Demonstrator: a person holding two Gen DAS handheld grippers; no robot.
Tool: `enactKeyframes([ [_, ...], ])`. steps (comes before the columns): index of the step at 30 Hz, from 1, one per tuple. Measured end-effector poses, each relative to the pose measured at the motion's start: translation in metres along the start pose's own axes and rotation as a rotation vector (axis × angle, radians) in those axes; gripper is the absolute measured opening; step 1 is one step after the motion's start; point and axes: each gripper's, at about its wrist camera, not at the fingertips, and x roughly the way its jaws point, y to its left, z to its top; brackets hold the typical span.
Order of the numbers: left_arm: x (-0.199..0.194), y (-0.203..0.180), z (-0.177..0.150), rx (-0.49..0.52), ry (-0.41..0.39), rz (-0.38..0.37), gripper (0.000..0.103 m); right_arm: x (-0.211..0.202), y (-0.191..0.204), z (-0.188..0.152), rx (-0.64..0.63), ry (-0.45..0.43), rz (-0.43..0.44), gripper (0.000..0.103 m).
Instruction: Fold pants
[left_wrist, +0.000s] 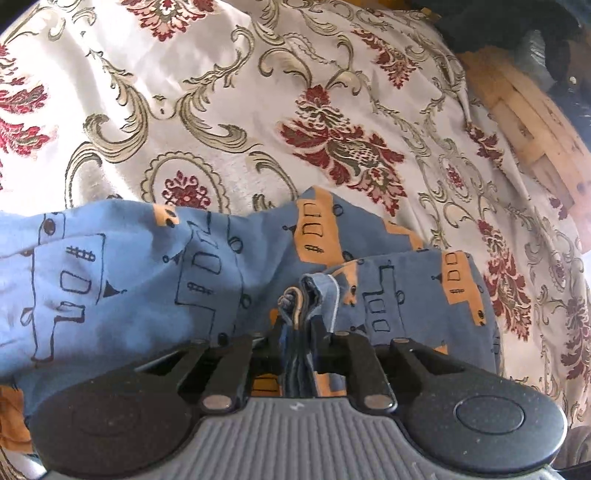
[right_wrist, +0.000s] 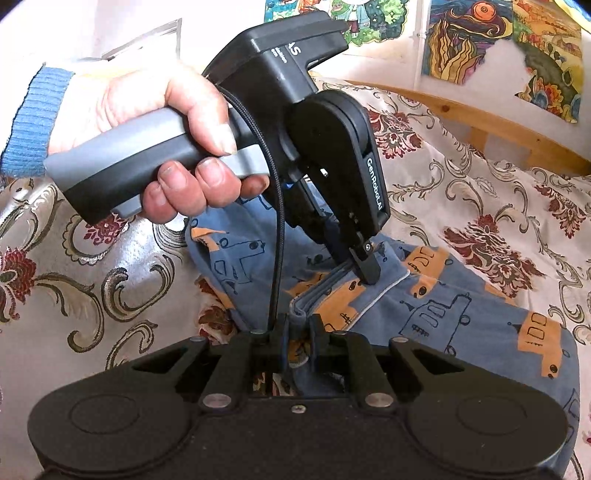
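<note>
The pants (left_wrist: 147, 273) are blue with orange and black drawn house shapes, and they lie bunched on a floral bedspread. In the left wrist view my left gripper (left_wrist: 297, 325) is shut on a stacked hem of the pants. The right wrist view shows my right gripper (right_wrist: 300, 325) shut on a grey-edged fold of the pants (right_wrist: 443, 317). Just beyond it, the left gripper (right_wrist: 369, 271) pinches the same edge from above, held by a hand (right_wrist: 155, 122) in a blue sleeve.
The cream bedspread (left_wrist: 221, 110) with red and gold flowers covers the bed on all sides. A wooden bed frame (left_wrist: 535, 140) runs along the right edge, seen too as a wooden rail (right_wrist: 480, 122). Colourful posters (right_wrist: 498, 44) hang on the wall behind.
</note>
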Motion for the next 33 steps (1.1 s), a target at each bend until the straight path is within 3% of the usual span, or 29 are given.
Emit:
enactKeyframes([
  [1, -0.001, 0.001, -0.001, -0.007, -0.005, 0.009, 0.028, -0.002, -0.001, 0.0, 0.0, 0.0, 0.0, 0.017],
  [3, -0.007, 0.003, -0.004, -0.022, -0.038, 0.031, 0.038, -0.009, -0.004, 0.001, -0.005, 0.004, -0.003, 0.031],
  [5, -0.017, 0.001, -0.01, -0.023, -0.087, 0.053, 0.048, -0.027, -0.011, -0.002, -0.013, -0.001, -0.025, 0.058],
  [7, -0.027, -0.004, -0.019, -0.019, -0.132, 0.068, 0.061, -0.048, -0.018, -0.008, -0.043, -0.002, -0.063, 0.071],
  [13, -0.046, -0.042, -0.051, 0.051, -0.262, 0.104, 0.074, -0.099, -0.054, -0.042, -0.015, 0.038, -0.324, 0.087],
  [16, -0.044, -0.066, -0.065, 0.112, -0.301, 0.104, 0.077, -0.104, -0.068, -0.06, 0.03, 0.079, -0.403, 0.088],
  [20, -0.031, -0.086, -0.078, 0.152, -0.318, 0.139, 0.077, -0.111, -0.076, -0.067, 0.057, 0.033, -0.434, 0.088],
  [24, -0.013, -0.08, -0.087, 0.145, -0.296, 0.193, 0.077, -0.106, -0.084, -0.057, 0.075, -0.042, -0.475, 0.088],
  [27, -0.002, -0.066, -0.091, 0.117, -0.26, 0.243, 0.077, -0.082, -0.097, -0.044, 0.094, -0.049, -0.476, 0.088],
  [31, -0.006, -0.044, -0.093, 0.07, -0.271, 0.222, 0.078, -0.049, -0.115, -0.056, 0.078, 0.153, -0.509, 0.083],
  [33, -0.008, -0.038, -0.094, 0.066, -0.273, 0.208, 0.078, -0.062, -0.126, -0.072, 0.13, 0.168, -0.52, 0.085],
])
